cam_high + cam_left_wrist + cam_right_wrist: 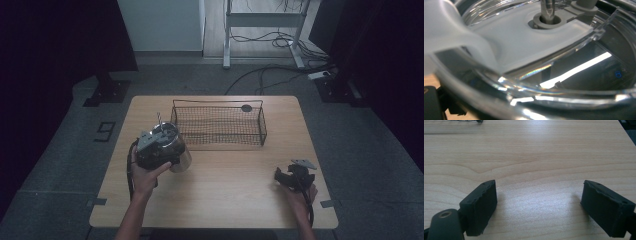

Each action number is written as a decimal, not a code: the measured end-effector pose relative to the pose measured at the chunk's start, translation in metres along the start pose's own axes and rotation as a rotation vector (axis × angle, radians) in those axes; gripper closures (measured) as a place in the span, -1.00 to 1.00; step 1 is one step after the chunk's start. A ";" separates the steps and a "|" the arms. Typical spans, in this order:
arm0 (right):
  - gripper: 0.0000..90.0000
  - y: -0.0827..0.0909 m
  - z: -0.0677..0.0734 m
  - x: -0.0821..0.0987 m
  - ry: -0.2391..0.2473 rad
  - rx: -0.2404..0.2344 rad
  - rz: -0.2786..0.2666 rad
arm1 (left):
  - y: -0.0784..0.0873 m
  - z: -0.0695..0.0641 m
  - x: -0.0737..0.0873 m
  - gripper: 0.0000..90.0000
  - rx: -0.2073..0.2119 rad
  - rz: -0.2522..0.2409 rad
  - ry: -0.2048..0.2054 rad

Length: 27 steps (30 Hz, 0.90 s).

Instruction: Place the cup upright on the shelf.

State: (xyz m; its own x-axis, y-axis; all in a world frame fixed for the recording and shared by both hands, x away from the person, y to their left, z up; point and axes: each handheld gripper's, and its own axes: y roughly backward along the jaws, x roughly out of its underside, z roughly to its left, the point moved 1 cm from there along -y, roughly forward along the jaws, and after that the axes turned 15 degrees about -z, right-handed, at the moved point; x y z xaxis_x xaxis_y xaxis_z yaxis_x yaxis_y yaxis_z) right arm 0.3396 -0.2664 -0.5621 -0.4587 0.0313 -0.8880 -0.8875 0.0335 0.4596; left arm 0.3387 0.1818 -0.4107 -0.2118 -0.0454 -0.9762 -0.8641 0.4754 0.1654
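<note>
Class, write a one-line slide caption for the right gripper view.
Right gripper with its two black jaws spread wide over the bare wooden table, nothing between them.

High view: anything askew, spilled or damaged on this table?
Nothing stands out. The wire basket sits upright and square on the table; the left gripper holds a clear glass jar beside it; nothing looks spilled.

I am looking down on a rectangular light wooden table (220, 195). A long black wire-mesh basket (218, 125) is sitting on it toward twelve o'clock, with a small dark round disc (246, 108) lying near its far rim.
</note>
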 end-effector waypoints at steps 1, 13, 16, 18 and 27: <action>-0.71 0.000 0.000 0.000 0.000 0.001 0.000 | -0.002 -0.001 -0.002 -0.92 -0.003 0.001 -0.002; -0.71 0.000 0.000 0.000 -0.001 0.001 -0.001 | -0.015 -0.003 -0.014 -0.92 -0.015 -0.016 -0.026; -0.71 0.000 0.000 0.000 0.000 0.001 0.001 | -0.017 0.001 -0.015 -0.92 -0.029 -0.014 -0.022; -0.71 0.000 0.000 0.000 -0.001 0.002 0.000 | -0.019 0.004 -0.016 -0.92 -0.038 -0.015 -0.023; -0.71 0.000 0.000 0.000 -0.001 0.002 0.001 | -0.030 0.017 -0.025 -0.92 -0.056 -0.013 -0.021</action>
State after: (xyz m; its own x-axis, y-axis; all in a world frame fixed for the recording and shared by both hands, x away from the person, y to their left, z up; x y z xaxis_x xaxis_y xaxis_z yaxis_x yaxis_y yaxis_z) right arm 0.3398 -0.2663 -0.5619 -0.4600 0.0322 -0.8873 -0.8867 0.0357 0.4610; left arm 0.3777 0.1833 -0.3936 -0.1919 -0.0326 -0.9809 -0.8909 0.4251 0.1601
